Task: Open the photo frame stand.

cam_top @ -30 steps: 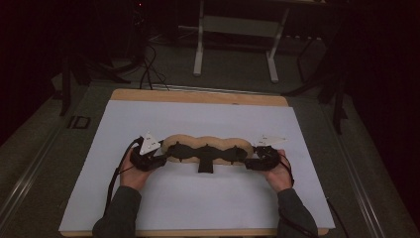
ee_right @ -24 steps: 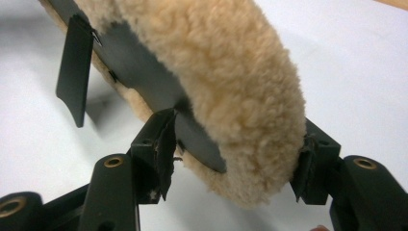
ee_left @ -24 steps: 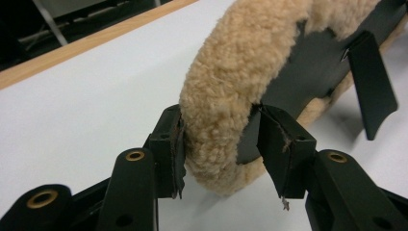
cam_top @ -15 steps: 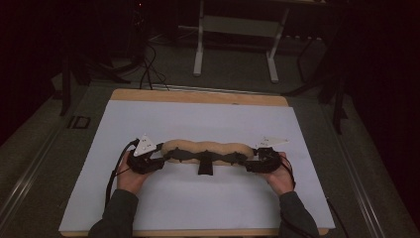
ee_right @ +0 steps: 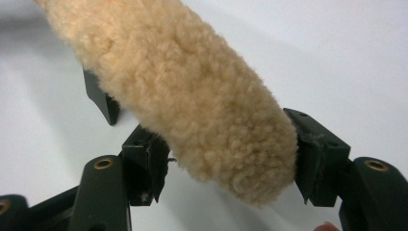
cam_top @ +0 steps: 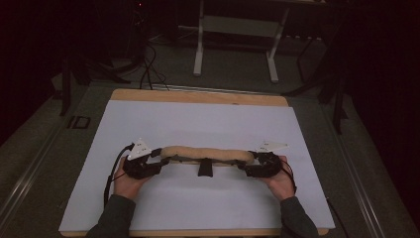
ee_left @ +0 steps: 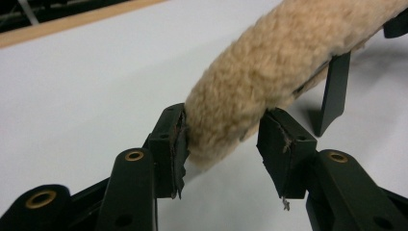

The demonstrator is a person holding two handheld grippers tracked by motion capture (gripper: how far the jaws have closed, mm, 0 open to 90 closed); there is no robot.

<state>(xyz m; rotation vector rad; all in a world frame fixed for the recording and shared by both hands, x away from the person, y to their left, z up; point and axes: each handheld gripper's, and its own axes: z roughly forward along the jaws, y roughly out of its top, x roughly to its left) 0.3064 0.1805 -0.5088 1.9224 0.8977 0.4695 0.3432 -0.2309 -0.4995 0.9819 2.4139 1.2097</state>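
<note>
High view: both hands lie level at either end of the fleecy roll [cam_top: 208, 154] on the white sheet [cam_top: 198, 124]; left gripper [cam_top: 157, 157] loosely straddles it, right gripper [cam_top: 249, 166], just opening, touches it; dark floor beyond.

White sheet [cam_top: 208, 124] bare beyond fleece roll [cam_top: 208, 154]; black tab [cam_top: 204, 168] juts nearside.
</note>
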